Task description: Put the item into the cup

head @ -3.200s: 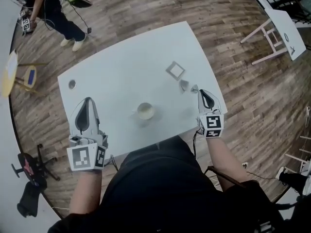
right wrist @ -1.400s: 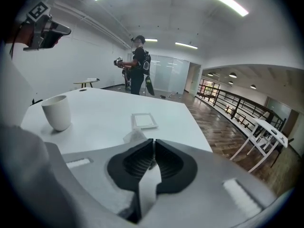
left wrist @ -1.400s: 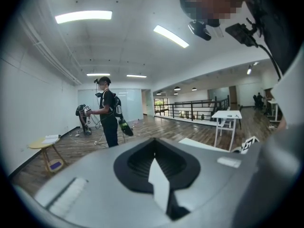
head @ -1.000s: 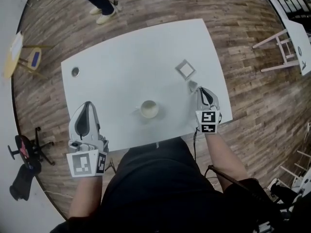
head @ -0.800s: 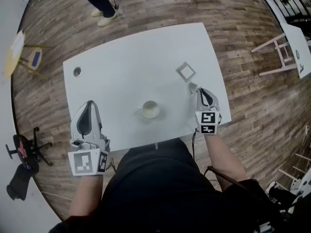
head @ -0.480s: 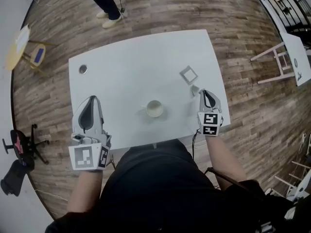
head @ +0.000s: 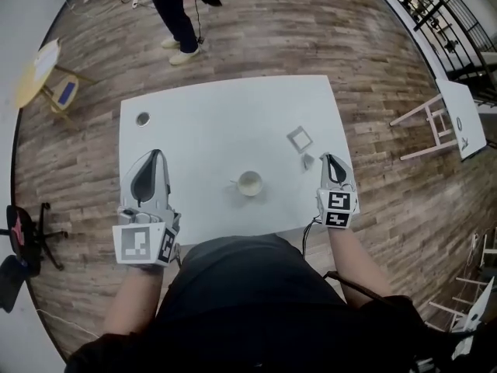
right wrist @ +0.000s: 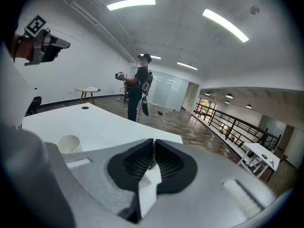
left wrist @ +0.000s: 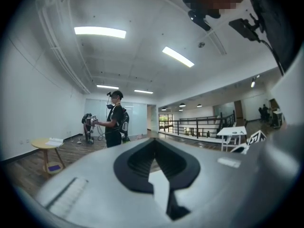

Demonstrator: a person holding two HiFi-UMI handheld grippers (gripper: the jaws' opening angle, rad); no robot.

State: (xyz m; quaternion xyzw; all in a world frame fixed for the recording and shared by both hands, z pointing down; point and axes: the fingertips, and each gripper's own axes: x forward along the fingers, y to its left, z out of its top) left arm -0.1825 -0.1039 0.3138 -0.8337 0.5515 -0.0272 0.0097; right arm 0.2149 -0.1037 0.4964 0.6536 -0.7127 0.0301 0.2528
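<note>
A white cup (head: 250, 183) stands near the front middle of the white table (head: 202, 130); it also shows in the right gripper view as the cup (right wrist: 69, 144) at the left. A hollow square piece (head: 300, 138) and a small grey piece (head: 307, 160) lie right of it. My right gripper (head: 329, 158) hovers just right of the small piece, tilted slightly down. Its jaws (right wrist: 153, 140) are shut, with a small grey item pinched between the ribbed pads and mostly hidden. My left gripper (head: 158, 154) hangs over the table's left front, level. Its jaws (left wrist: 153, 140) are shut with nothing in them.
A person (head: 175, 6) with grippers stands beyond the table's far side. A round yellow side table (head: 39, 72) is at far left and a white stand (head: 435, 123) at the right. A dark round hole (head: 142, 119) marks the table's far left corner.
Both grippers have risen, the right one more, and the table looks smaller in the head view. Two small grey pieces lay by the square at first; now one does.
</note>
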